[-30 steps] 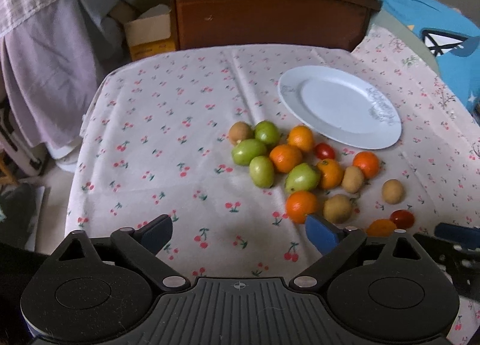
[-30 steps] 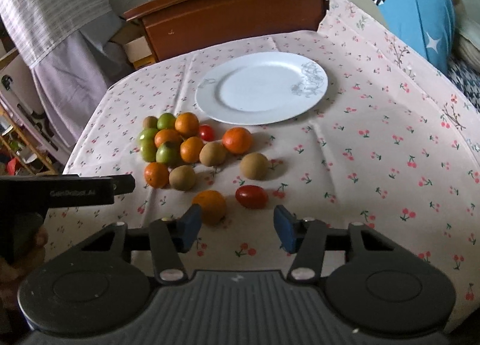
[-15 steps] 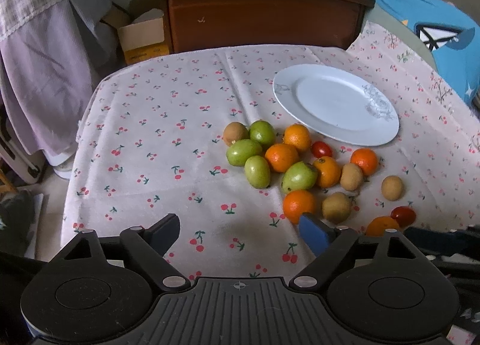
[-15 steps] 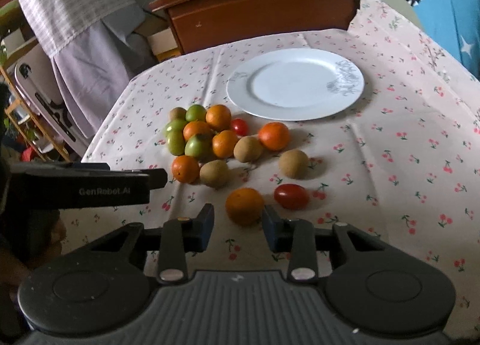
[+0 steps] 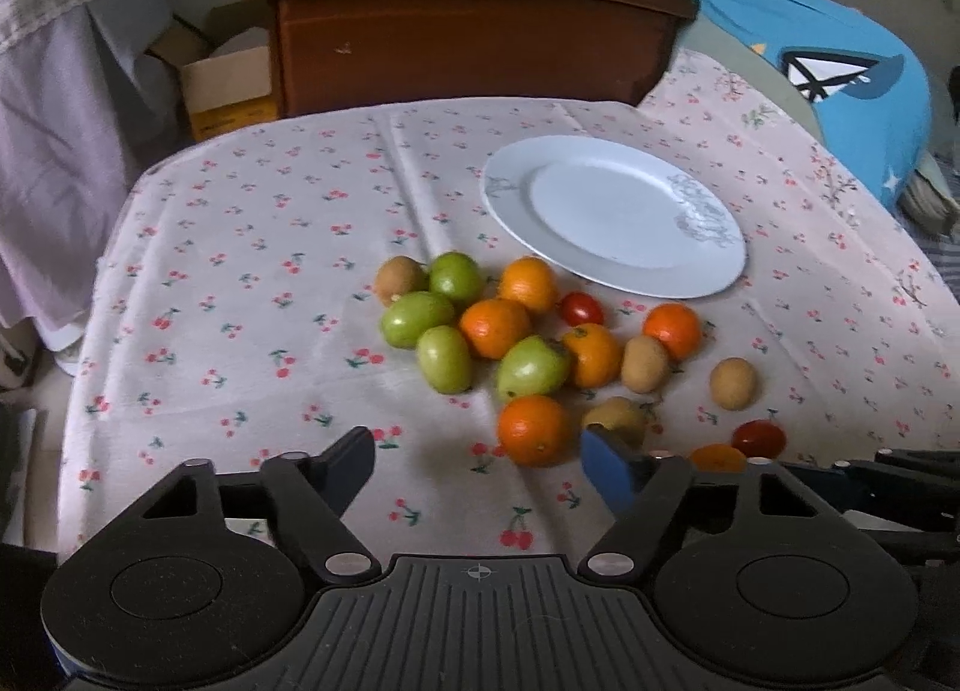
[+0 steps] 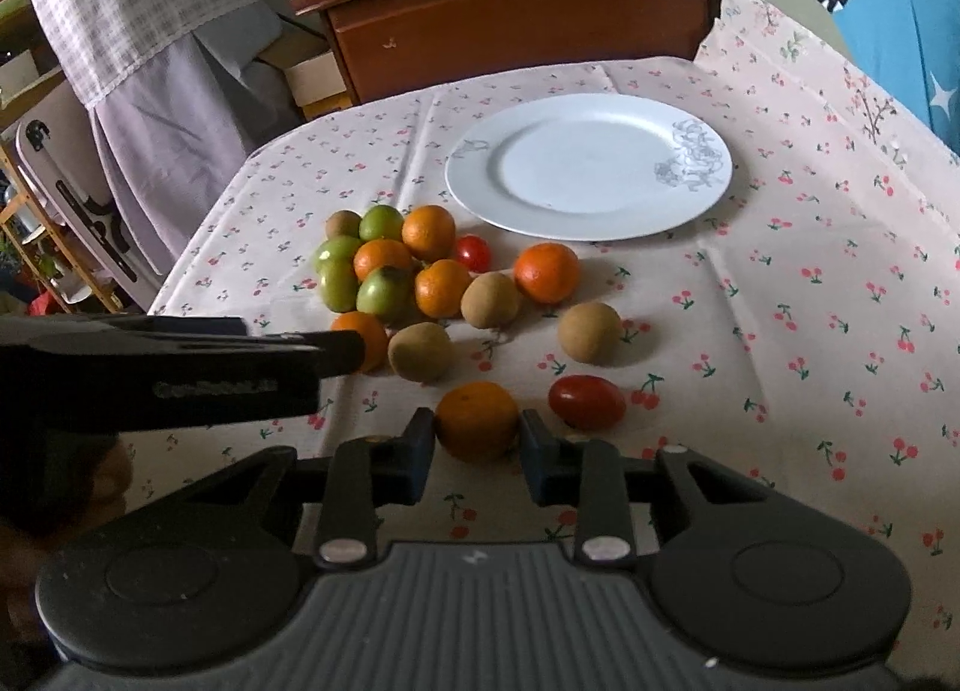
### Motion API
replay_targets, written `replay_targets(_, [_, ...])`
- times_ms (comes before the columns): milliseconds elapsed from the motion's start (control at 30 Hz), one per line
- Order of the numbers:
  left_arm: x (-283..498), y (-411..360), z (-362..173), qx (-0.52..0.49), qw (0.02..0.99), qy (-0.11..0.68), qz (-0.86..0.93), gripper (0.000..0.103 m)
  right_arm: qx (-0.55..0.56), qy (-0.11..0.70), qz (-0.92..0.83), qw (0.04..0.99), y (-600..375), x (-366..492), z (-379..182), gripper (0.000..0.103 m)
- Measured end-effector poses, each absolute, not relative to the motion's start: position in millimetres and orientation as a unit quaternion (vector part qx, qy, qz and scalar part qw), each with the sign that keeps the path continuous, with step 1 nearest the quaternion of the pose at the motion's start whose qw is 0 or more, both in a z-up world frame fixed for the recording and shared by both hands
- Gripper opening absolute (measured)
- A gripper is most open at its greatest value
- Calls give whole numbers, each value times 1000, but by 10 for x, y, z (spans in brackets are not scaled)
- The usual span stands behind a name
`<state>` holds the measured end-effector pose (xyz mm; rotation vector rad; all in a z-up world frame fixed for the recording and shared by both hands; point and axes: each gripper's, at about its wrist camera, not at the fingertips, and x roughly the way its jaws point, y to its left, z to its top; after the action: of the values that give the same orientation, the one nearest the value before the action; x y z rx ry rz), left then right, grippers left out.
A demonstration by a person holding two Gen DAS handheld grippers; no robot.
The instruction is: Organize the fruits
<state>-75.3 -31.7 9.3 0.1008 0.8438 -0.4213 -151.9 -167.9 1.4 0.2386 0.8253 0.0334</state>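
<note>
The worktop point(image 6: 810, 331) under its cherry-print cloth and the white plate point(image 6: 588, 162) look unchanged from a second ago, the plate bare and the fruit lying loose just in front of it. The left gripper point(image 5: 480, 463) has narrowed and its jaws are closing on nothing, with an orange point(image 5: 533, 430) near its right finger. The right gripper point(image 6: 477, 451) has come down and forward: the near orange point(image 6: 477, 419), ahead of it before, now sits between its closing jaws, both pads touching it, beside a red tomato point(image 6: 587, 401).
</note>
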Motion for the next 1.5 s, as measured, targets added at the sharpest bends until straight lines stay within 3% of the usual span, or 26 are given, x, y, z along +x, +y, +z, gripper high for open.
replay_targets(167, [-706, -332, 47, 36, 888, 410, -208, 55, 112, 404, 18, 908, -1672, -1547, 32, 30])
replay_targets(500, [-635, -421, -60, 27, 884, 413, -220, 47, 128, 411, 5, 903, -1731, -1538, -1, 30])
replay_targets(633, [-639, -420, -53, 18, 880, 411, -240, 26, 133, 409, 4, 903, -1741, -1534, -5, 30])
replay_targets(1500, [-494, -252, 416, -31, 889, 392, -235, 26, 160, 347, 1, 924, -1936, -1488, 375, 29])
